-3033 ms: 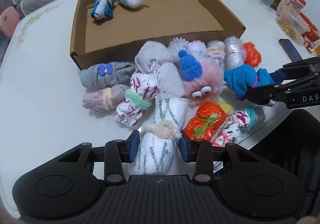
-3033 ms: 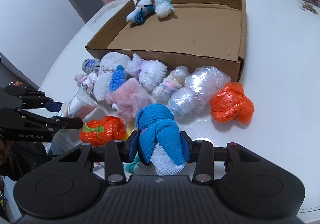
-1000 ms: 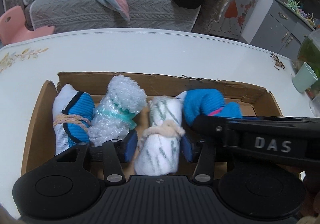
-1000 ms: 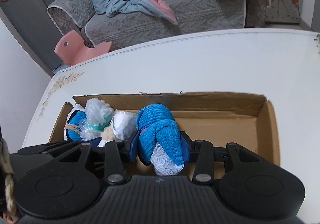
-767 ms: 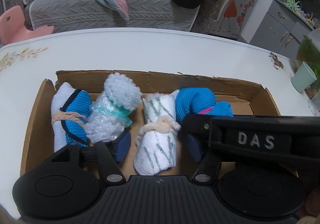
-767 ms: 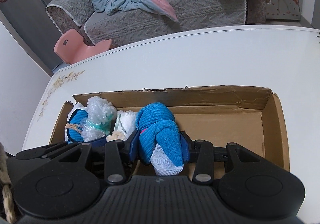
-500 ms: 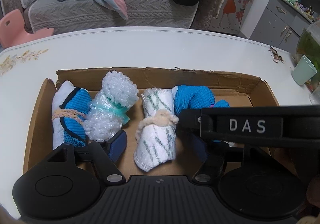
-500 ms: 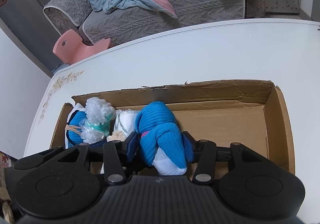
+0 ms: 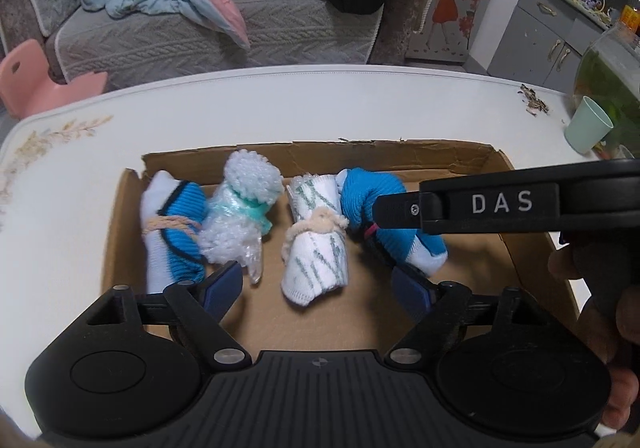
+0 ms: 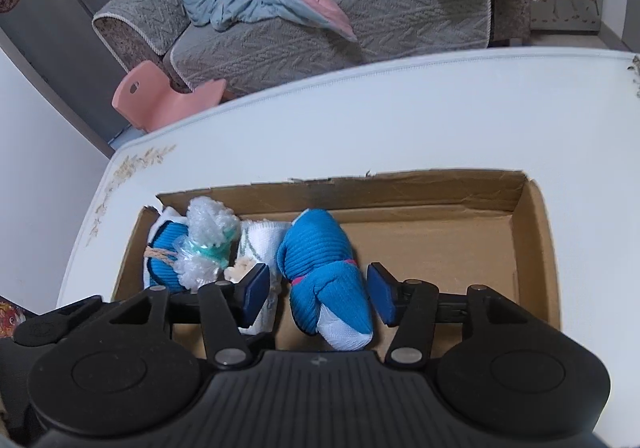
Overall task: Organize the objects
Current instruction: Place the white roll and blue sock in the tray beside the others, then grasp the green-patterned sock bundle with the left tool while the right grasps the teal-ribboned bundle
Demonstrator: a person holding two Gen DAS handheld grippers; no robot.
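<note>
A cardboard box (image 9: 400, 158) on the white table holds a row of rolled bundles. From the left: a blue and white sock roll (image 9: 172, 228), a bubble-wrapped bundle (image 9: 236, 216), a white roll with green streaks (image 9: 316, 248) and a blue sock roll (image 9: 372, 200). My left gripper (image 9: 318, 286) is open, its pads wide on either side of the white roll. My right gripper (image 10: 318, 290) is open around the blue sock roll (image 10: 324, 268), which lies on the box floor. The right gripper's finger crosses the left wrist view.
The right half of the box floor (image 10: 440, 244) is bare cardboard. A green cup (image 9: 588, 128) and a glass tank stand at the table's far right. A grey sofa (image 9: 224, 28) with clothes and a pink stool (image 10: 160, 96) lie beyond the table.
Both grippers carried their rolls from the table pile into the box. The left gripper opened first and released the white roll; the right gripper has now opened off the blue roll.
</note>
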